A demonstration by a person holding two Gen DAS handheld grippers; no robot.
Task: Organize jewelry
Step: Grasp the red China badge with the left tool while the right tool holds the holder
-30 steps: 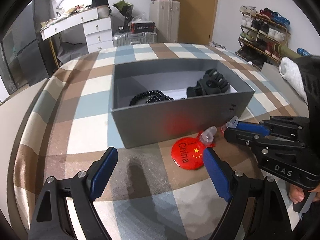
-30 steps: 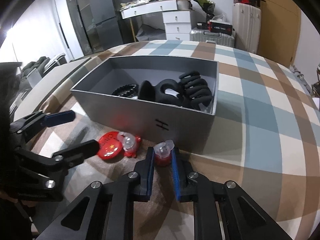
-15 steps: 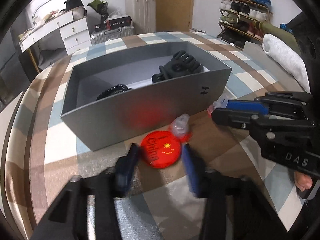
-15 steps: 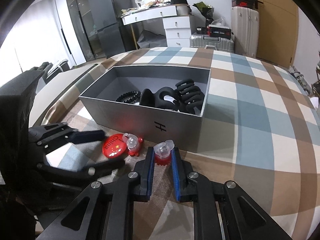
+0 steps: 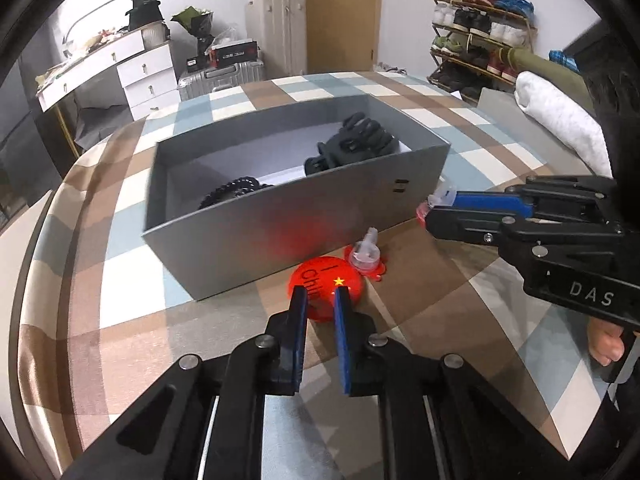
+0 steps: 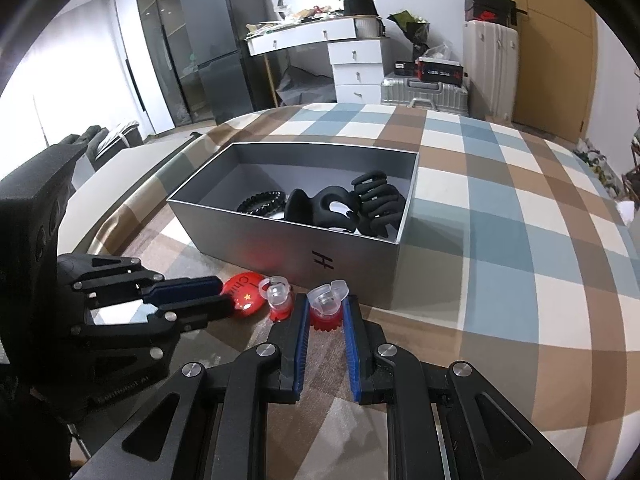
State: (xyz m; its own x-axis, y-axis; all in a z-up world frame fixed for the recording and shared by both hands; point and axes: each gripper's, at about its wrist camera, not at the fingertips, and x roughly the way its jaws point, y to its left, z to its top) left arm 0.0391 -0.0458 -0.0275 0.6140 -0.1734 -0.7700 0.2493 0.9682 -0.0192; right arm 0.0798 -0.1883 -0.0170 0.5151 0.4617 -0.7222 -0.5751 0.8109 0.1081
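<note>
Left gripper (image 5: 321,294) has just been closing, now clamped edge-on across the thin, stiff, slippery red badge (image 5: 326,284); right gripper (image 6: 326,308) pinches a light red-and-clear clip (image 6: 328,304).

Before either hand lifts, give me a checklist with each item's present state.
1. Right gripper shut on the red clip: ok.
2. Left gripper holds the badge: cannot tell. Its jaws have just been closing, with the badge's near edge between them.
3. Other clip apart from the badge: not ok, it sits right against the badge.
4. Box open, with bare floor left inside: ok.
5. The two grippers apart from each other: ok.
</note>
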